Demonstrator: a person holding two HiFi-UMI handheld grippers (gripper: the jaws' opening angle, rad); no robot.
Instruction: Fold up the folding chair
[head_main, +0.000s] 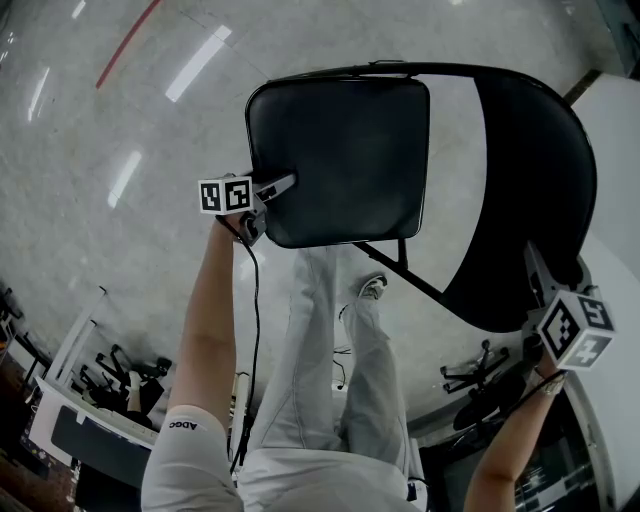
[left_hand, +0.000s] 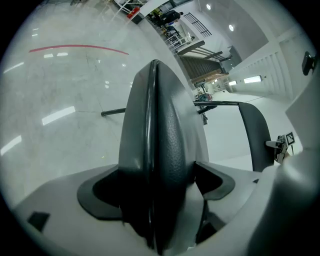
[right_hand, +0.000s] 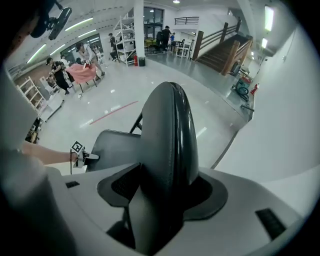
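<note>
The folding chair has a black padded seat and a black curved backrest on a thin dark frame. My left gripper is shut on the seat's near left edge. In the left gripper view the seat edge runs straight up between the jaws of the left gripper. At the lower right, my right gripper is shut on the backrest's rim. The right gripper view shows the backrest clamped in the right gripper, with the seat and the left gripper beyond.
The person's legs and shoes stand under the chair on a glossy grey floor with a red line. A white wall runs along the right. Office chair bases and shelving lie behind. People and stairs are far off.
</note>
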